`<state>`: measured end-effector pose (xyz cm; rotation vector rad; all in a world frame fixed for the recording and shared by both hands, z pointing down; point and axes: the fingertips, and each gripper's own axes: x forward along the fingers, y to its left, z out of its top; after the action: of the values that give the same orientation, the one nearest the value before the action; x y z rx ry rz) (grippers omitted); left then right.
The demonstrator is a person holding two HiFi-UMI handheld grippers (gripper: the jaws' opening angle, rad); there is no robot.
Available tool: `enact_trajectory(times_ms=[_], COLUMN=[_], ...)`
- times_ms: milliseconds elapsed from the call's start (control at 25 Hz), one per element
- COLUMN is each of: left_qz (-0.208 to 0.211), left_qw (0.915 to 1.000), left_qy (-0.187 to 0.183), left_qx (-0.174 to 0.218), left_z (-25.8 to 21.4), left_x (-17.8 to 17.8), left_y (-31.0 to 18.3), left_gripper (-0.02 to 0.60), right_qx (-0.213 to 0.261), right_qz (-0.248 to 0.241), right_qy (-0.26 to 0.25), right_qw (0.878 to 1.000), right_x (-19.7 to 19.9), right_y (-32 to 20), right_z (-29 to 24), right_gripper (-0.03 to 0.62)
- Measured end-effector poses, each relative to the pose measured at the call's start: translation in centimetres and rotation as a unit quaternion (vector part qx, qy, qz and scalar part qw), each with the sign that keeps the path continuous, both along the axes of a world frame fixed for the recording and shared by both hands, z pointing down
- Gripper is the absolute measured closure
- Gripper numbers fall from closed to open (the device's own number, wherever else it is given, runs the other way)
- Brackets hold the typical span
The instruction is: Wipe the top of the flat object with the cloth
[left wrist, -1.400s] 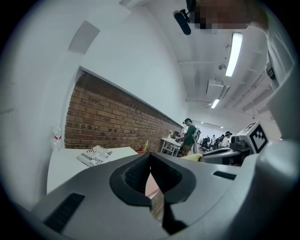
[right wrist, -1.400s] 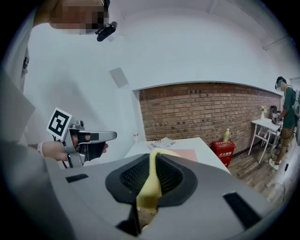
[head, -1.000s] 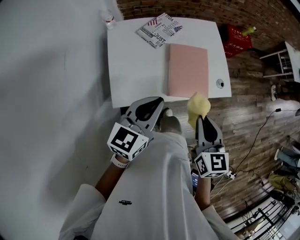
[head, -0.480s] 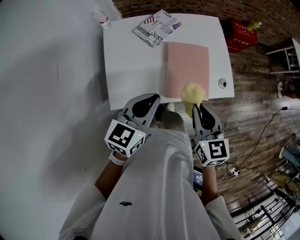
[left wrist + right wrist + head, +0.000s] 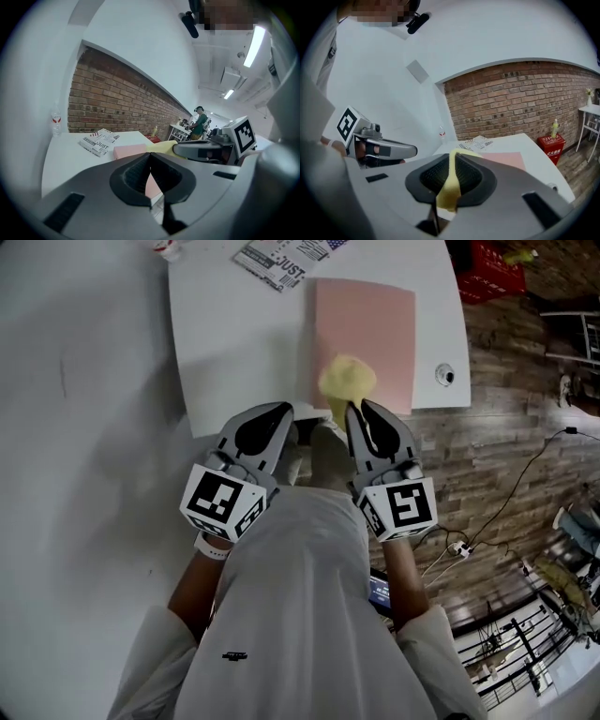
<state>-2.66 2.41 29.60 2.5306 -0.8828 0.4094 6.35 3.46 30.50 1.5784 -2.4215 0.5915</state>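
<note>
1. Standing over the white bench [image 5: 234, 343], the person brings both tools in low at its near edge, just below the middle of the head view.
2. Pinching a bunched yellow cloth [image 5: 347, 381], the right hand-held gripper [image 5: 356, 409] has its jaws clamped on a fold. The right gripper view shows a yellow strip squeezed between the ribbed pads. The rest of the cloth balloons out ahead of the tips, which I judge leaves a soft wad to rub with.
3. The pink flat object [image 5: 366, 324] lies flat on the bench in the upper middle of the head view, with its long side running away from the person.
4. The cloth sits over the pink flat object's near left corner. Whether it presses on the surface or hangs just above it, I cannot tell.
5. The left hand-held gripper [image 5: 281, 411] is pressed together on nothing, as its own view shows the pads meeting at the tips. It waits beside the right one, off the pink surface, likely to stay clear of the wiping path.
6. A printed leaflet [image 5: 277, 254] lies at the top of the head view, just beyond the pink object's far left corner. A small round fitting [image 5: 444, 375] sits to the object's right, near the bench's right edge.
7. Wiping looks about to start, and I expect strokes running away along the object's length.
</note>
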Motion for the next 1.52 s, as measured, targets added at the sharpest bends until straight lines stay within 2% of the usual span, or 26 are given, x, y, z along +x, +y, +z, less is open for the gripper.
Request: enact_trajectory(times_ms=[400, 1000, 1240, 1520], left_qz=[-0.025, -0.021, -0.024, -0.017], left_qw=[0.9991, 0.9982, 0.9978, 0.9977], left_qy=[-0.007, -0.026, -0.032, -0.031], left_qx=[-0.034, -0.051, -0.053, -0.057], left_z=[3.7, 7.4, 8.5, 9.0], left_x=[0.7, 1.4, 1.1, 1.7], left_y=[0.7, 0.6, 0.3, -0.1], left_gripper=[0.563, 0.563, 0.563, 0.563], right_qx=[-0.028, -0.068, -0.111, -0.139], right_qz=[-0.009, -0.009, 0.003, 0.011], right_qy=[-0.021, -0.020, -0.021, 0.027], right_qw=[0.999, 0.997, 0.994, 0.990], right_x=[-1.3, -2.1, -2.1, -1.0], right_y=[-0.8, -1.6, -2.0, -2.7], right_z=[5.1, 12.1, 16.0, 17.7], right_gripper=[0.554, 0.554, 0.553, 0.551])
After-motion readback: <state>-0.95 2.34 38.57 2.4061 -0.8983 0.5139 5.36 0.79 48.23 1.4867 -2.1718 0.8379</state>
